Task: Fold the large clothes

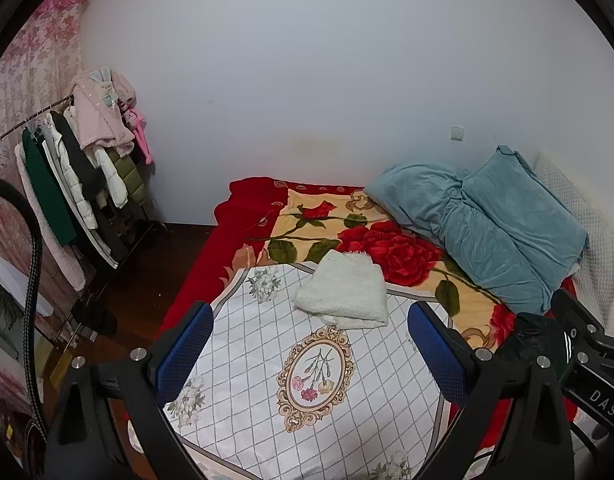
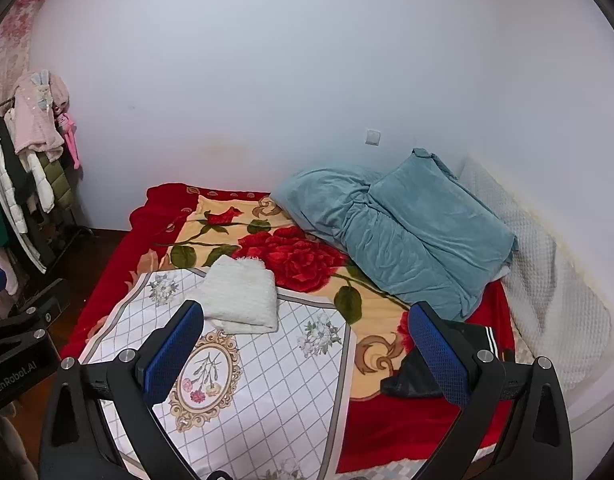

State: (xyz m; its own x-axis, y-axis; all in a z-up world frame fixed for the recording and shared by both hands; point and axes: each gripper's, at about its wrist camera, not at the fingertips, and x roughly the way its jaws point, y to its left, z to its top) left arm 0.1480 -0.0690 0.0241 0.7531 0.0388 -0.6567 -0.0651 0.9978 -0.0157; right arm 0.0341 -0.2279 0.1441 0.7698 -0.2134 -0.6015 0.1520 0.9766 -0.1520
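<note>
Two claws hover above the bed, and neither one has anything in it: the left claw has its blue pads spread wide apart over the white quilted sheet, and the right claw is spread just as wide, empty too. Look at the far edge of that sheet: a white fluffy garment sits there as a neat, squared-off bundle, lying partly on the sheet and partly on the red rose blanket. That one reads as finished, folded and set down. In the right wrist view it lies just beyond the left pad, nothing touching it.

So what is left? Over on the right side of the bed, a dark garment with white stripes lies crumpled on the red blanket, partly hidden behind the right pad. It looks unfolded, and my guess is it comes next. Whether it counts as a large piece I cannot tell from here.

Beyond it, a teal duvet is bunched up against the far wall, loose and rumpled; it may be bedding and no part of the job. At far left a clothes rack hangs full of coats.

By my reading: one piece done, at least one waiting, both claws free to go for it
</note>
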